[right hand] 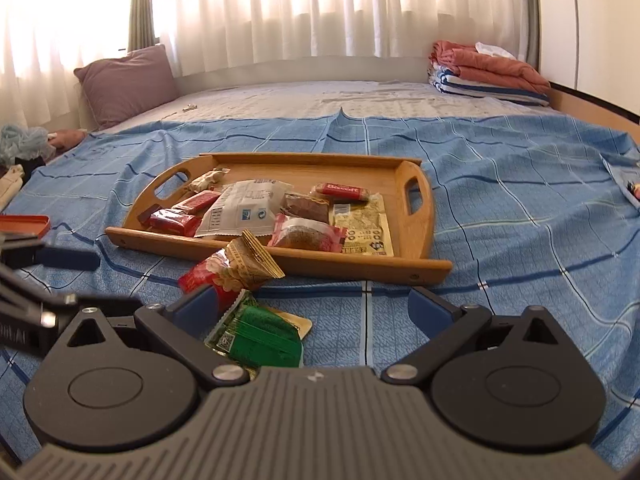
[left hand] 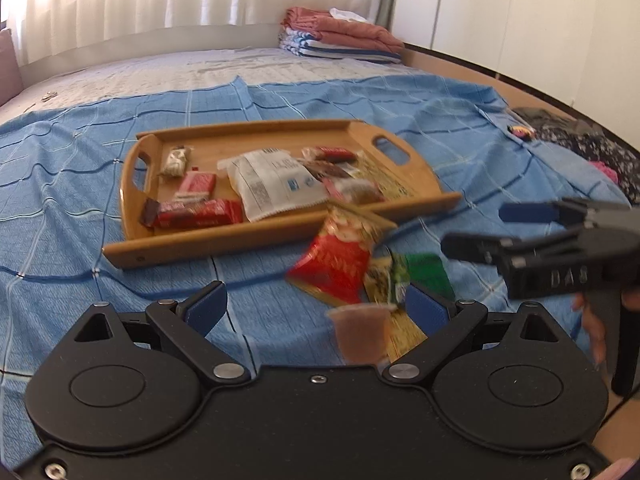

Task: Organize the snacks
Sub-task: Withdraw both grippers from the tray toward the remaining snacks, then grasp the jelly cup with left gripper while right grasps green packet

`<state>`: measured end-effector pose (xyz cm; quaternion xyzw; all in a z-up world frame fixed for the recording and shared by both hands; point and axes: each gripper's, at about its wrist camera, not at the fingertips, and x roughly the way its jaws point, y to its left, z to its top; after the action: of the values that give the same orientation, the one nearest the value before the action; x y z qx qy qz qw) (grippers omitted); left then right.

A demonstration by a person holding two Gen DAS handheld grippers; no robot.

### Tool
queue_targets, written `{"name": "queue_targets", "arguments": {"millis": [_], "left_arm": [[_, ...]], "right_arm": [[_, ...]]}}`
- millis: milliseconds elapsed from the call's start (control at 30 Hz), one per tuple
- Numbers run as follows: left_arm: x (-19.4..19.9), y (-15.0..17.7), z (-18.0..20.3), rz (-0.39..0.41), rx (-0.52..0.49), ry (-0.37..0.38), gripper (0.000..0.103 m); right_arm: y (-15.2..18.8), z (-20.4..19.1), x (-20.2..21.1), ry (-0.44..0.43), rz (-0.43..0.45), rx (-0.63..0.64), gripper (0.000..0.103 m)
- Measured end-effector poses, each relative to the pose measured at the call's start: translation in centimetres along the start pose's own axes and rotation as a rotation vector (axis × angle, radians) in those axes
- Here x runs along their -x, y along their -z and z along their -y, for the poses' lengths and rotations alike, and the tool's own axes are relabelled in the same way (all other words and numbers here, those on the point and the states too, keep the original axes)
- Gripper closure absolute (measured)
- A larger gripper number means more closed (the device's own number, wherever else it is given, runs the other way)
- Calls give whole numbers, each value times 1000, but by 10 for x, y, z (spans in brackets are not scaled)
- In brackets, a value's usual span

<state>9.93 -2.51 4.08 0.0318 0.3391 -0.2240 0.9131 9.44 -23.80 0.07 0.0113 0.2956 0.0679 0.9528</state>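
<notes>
A wooden tray [left hand: 240,240] [right hand: 340,264] sits on the blue checked bedspread. It holds several wrapped snacks, among them a white packet [left hand: 276,184] and red bars [left hand: 196,214]. In front of the tray a red and gold packet [left hand: 336,260] [right hand: 228,268] leans on its rim, with a green packet [left hand: 424,272] [right hand: 256,332] beside it. A small jelly cup [left hand: 360,332] stands between the fingers of my left gripper [left hand: 316,304] [right hand: 92,280], which is open and not touching it. My right gripper [right hand: 312,306] [left hand: 484,228] is open too, its left finger next to the green packet.
Folded blankets [left hand: 344,36] lie at the bed's far right corner, and a purple pillow [right hand: 128,80] at the far left. A red tin lid [right hand: 24,222] lies left of the tray. Dark clothes [left hand: 580,140] lie along the bed's right wooden edge. A hand [left hand: 596,328] holds the right gripper.
</notes>
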Motion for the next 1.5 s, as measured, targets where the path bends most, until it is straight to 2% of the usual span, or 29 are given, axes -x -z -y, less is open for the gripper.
{"name": "queue_targets", "arguments": {"millis": [167, 333, 433, 467, 500, 667, 700, 967, 1200, 1300, 1500], "left_arm": [[-7, 10, 11, -11, 4, 24, 8], [-18, 12, 16, -25, 22, 38, 23], [-28, 13, 19, -41, 31, 49, 43], [-30, 14, 20, -49, 34, 53, 57], [-32, 15, 20, -54, 38, 41, 63], [-30, 18, 15, -45, 74, 36, 64], [-28, 18, 13, -40, 80, 30, 69], [-11, 12, -12, 13, 111, -67, 68], [-3, 9, -28, 33, 122, -108, 68], [-1, 9, -31, 39, 125, -113, 68], [0, 9, -34, 39, 135, -119, 68]], "right_arm": [[4, 6, -2, -2, -9, -32, 0], [8, 7, -4, 0, -19, -40, 0], [9, 6, -5, 0, -23, -43, 0], [9, 6, -6, -1, -25, -43, 0], [9, 6, -6, -1, -27, -45, 0], [10, 4, -10, -7, -38, -55, 0], [11, 3, -11, -10, -41, -58, 0], [12, -17, -26, -20, -77, -23, 0], [10, -38, -39, -7, -116, 12, 1], [8, -43, -43, -18, -139, 19, 8], [9, -50, -45, -17, -170, 25, 29]]}}
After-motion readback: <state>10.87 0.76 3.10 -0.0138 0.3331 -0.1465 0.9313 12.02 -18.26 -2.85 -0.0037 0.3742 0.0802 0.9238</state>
